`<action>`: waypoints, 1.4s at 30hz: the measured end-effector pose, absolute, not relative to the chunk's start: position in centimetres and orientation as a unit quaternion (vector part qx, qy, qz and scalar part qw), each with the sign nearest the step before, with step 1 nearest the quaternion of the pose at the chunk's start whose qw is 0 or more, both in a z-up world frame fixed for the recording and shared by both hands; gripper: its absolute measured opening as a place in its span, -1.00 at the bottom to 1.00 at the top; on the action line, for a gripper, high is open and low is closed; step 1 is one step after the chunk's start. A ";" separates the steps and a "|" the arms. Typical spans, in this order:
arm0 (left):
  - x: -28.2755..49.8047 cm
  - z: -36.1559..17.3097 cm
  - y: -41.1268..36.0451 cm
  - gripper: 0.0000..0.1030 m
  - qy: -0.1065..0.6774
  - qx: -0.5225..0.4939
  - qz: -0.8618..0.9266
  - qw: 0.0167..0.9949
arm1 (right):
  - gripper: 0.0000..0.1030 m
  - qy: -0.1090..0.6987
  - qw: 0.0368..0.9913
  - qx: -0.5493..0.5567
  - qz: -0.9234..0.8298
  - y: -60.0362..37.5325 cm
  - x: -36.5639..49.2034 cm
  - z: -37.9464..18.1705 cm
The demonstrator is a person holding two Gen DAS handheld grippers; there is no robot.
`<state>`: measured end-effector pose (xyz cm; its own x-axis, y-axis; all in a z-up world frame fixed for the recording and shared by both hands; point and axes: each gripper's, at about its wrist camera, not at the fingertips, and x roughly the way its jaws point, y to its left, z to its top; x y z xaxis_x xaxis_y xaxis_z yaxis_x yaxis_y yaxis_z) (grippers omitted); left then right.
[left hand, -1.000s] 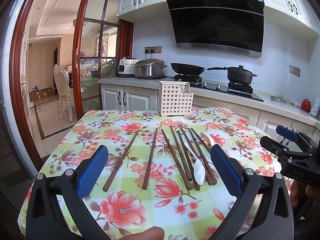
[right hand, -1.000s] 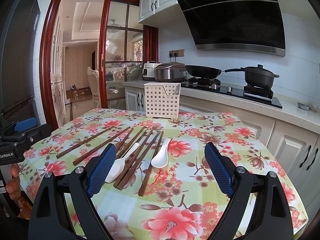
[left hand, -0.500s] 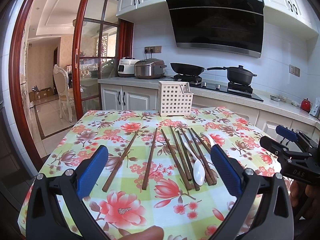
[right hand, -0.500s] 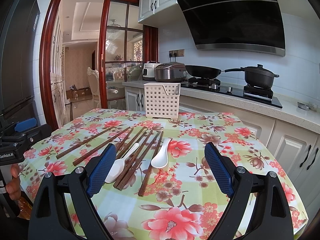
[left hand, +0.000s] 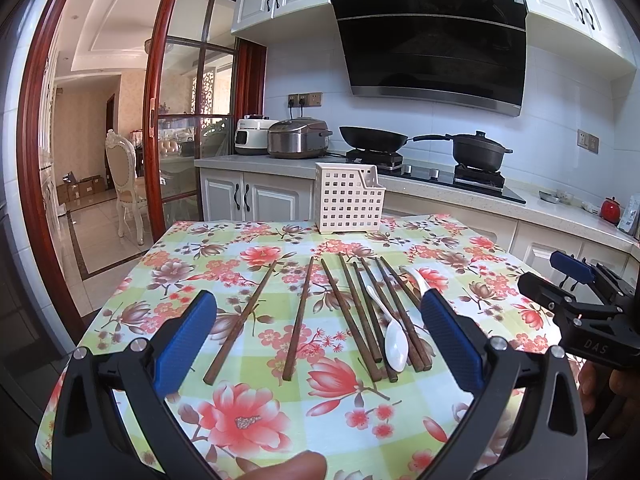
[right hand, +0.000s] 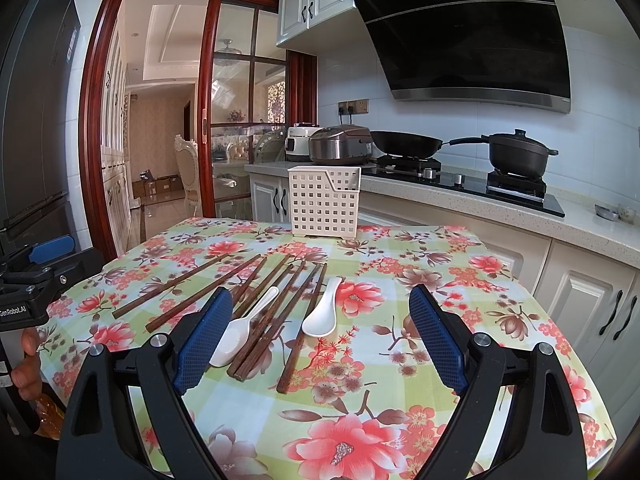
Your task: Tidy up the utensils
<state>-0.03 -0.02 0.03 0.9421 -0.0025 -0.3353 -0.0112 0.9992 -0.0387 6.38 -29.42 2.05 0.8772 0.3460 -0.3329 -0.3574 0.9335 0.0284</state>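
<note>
Here, dark brown wooden chopsticks (left hand: 352, 312) lay fanned mid-table on the floral tablecloth (left hand: 248, 404), two glossy white spoons (right hand: 320, 314) among them, white perforated holder (left hand: 347, 204) behind, left gripper (left hand: 316, 332) and right gripper (right hand: 320, 332) both gaped wide, empty.

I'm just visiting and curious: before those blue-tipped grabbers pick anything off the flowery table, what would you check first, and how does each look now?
1. Left gripper open and holding nothing: ok.
2. Right gripper open and holding nothing: ok.
3. White perforated plastic holder upright at the table's far edge: ok.
4. Holder has room inside: cannot tell, interior hidden.
5. Two white ceramic spoons free to lift: not ok, one lies among the brown wooden chopsticks.
6. Chopsticks all flat on the floral tablecloth: ok.
</note>
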 end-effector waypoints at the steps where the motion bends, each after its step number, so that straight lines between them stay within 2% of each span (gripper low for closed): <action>1: 0.0 0.0 0.0 0.92 0.170 -0.020 0.002 0.985 | 0.64 0.169 0.969 -0.017 0.182 -29.4 6.4 2.0; 42: 0.2 0.1 -0.8 0.92 0.173 -0.022 0.001 0.985 | 0.64 0.181 0.965 -0.013 0.187 -29.6 6.9 1.4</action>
